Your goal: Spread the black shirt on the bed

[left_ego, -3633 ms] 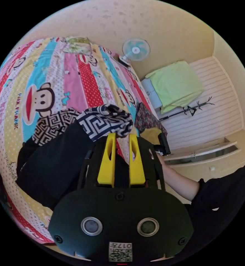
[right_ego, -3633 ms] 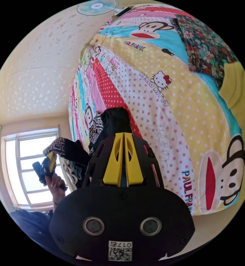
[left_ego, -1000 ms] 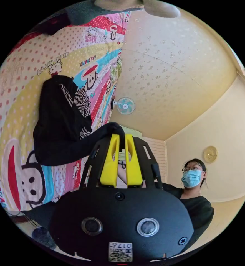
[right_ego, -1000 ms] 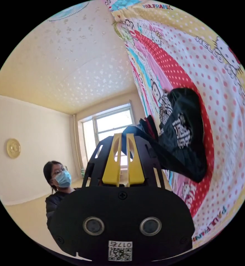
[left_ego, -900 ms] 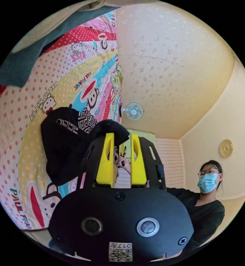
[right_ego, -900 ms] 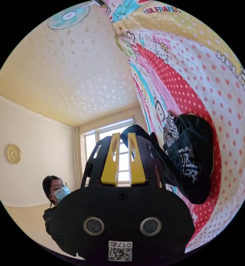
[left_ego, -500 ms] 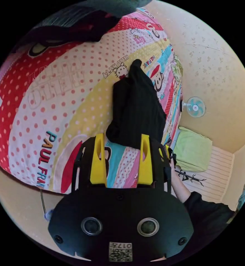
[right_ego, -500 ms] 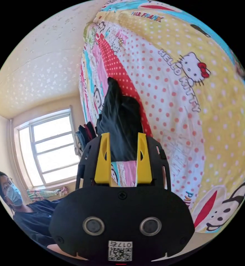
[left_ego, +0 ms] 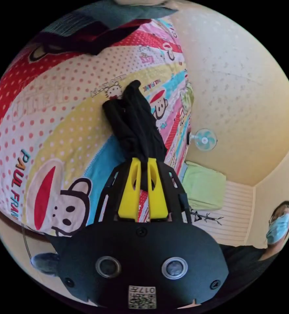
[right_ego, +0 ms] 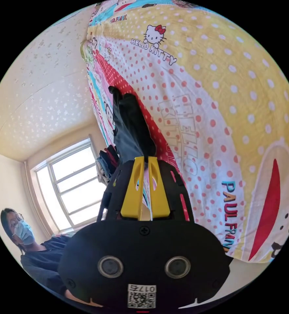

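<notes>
On the bed point(left_ego: 52, 108), tongs point(left_ego: 143, 160) pinch shirt point(left_ego: 136, 124) edge.

A bedroom in a home. In the left gripper view a bed point(left_ego: 52, 130) under a cartoon-printed, polka-dotted sheet takes up the nine-to-twelve o'clock side, with a pile of clothes point(left_ego: 95, 29) at twelve. A wall fan point(left_ego: 204, 139) sits near three o'clock, and a light green cloth point(left_ego: 205, 189) lies below it at four. In the right gripper view a bright window point(right_ego: 72, 186) stands at eight o'clock against cream patterned wallpaper point(right_ego: 43, 98).
</notes>
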The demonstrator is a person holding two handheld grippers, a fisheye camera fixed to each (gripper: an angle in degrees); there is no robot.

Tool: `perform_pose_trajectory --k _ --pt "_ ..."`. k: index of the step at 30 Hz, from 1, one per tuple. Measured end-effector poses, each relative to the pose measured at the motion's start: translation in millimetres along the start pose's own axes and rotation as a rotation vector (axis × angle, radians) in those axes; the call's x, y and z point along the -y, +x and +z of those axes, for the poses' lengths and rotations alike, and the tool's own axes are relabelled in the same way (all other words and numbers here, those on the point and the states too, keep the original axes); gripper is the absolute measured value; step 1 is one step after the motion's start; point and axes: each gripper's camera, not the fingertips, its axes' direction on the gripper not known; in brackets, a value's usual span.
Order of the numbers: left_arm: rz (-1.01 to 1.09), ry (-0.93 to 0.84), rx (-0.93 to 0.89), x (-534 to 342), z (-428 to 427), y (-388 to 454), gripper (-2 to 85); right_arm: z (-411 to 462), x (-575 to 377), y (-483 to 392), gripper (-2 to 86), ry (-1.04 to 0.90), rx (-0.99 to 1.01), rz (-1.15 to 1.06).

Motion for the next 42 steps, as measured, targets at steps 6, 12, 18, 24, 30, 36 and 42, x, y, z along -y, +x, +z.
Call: perform_pose_trajectory --k 6,12,18,24,30,36,42 --pt "0.426 -0.224 0.049 -15 129 144 3.7 -10 -16 20 0.8 -0.013 0.089 0.019" --pt "0.623 -0.615 0.076 -84 268 179 6.8 -18 -25 43 0.5 -0.036 0.194 0.035" --pt "0.33 -0.367 0.163 -91 223 91 11.2 -24 -28 65 0.6 -0.106 0.222 0.051" --pt "-0.008 -0.324 0.134 -60 218 -9 17.4 -29 -33 98 1.6 -0.08 0.313 0.125" --pt "-0.067 -0.406 0.069 -52 244 -29 6.0 -16 -37 129 8.0 0.003 0.501 0.238" --pt "-0.007 -0.423 -0.167 -79 203 11 4.1 17 -35 135 19.2 0.136 0.791 0.33" --pt "0.062 -0.47 -0.24 -113 160 68 4.0 41 -10 109 22.0 0.091 0.919 0.302"
